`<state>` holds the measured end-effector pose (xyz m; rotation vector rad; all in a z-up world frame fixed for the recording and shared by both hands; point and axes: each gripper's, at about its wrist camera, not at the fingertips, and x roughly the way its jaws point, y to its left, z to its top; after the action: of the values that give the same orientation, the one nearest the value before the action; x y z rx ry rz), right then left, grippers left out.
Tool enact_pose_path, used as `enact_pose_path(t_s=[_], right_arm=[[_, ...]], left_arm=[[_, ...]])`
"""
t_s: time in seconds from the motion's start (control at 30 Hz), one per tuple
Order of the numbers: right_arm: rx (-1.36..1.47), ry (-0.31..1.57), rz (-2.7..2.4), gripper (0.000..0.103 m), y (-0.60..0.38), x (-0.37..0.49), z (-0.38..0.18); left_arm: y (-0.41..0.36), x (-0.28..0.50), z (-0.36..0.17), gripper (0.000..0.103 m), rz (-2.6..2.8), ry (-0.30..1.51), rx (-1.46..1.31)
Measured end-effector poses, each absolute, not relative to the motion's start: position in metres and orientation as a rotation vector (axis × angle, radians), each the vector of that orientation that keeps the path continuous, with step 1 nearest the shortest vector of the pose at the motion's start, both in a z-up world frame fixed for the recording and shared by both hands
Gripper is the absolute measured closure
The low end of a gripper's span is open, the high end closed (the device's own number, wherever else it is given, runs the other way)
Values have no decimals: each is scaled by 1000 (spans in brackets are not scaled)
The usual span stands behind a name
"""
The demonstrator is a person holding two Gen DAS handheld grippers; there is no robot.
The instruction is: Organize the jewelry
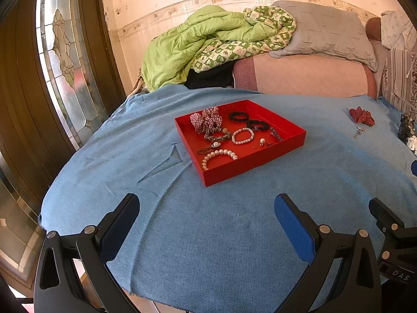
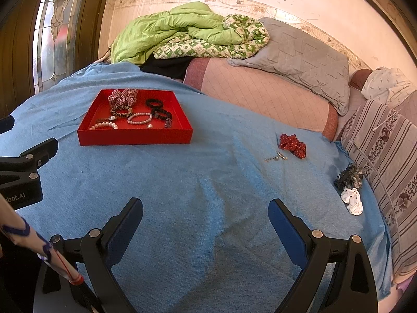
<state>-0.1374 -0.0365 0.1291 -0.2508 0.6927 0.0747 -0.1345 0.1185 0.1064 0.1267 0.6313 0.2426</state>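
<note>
A red tray [image 2: 135,137] sits on a blue cloth [image 2: 208,182], and it is the best thing to find your way by. Most of the job looks done, because lots of things are already inside it. At the left end of the tray lie a string of big pearls [image 1: 220,155] and a checked scrunchie [image 1: 206,120]. In the middle is a pink bead bracelet [image 1: 243,135]. Toward the right end are two black hair ties [image 1: 249,120] and a little pearl earring [image 1: 262,141].

Some things are still left out. Well to the right of the tray, on the cloth, lies a small silver chain piece [image 2: 275,157], and just beside that is a red dotted scrunchie [image 2: 292,144]. Even farther right, near a striped cushion [image 2: 385,156], sit a dark scrunchie [image 2: 349,176] and a white scrunchie [image 2: 353,200], touching each other.

The left gripper [image 1: 207,208] waits in front of the tray with its fingers spread wide and nothing in them. The right gripper [image 2: 206,214] is to the right of it, also spread wide and holding nothing. I think the right one should fetch the silver piece next.
</note>
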Motion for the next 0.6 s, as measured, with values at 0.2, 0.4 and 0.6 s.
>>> enact_pose_path(t_s=[0.2, 0.4, 0.6], right_arm=[[-250, 698, 74, 4, -41, -137, 129], [-252, 698, 75, 4, -41, -136, 129], [-253, 699, 76, 4, -41, -136, 129]], left_arm=[[121, -134, 105, 0, 239, 641, 119], [120, -134, 105, 0, 239, 641, 123], [120, -134, 106, 0, 239, 641, 121]])
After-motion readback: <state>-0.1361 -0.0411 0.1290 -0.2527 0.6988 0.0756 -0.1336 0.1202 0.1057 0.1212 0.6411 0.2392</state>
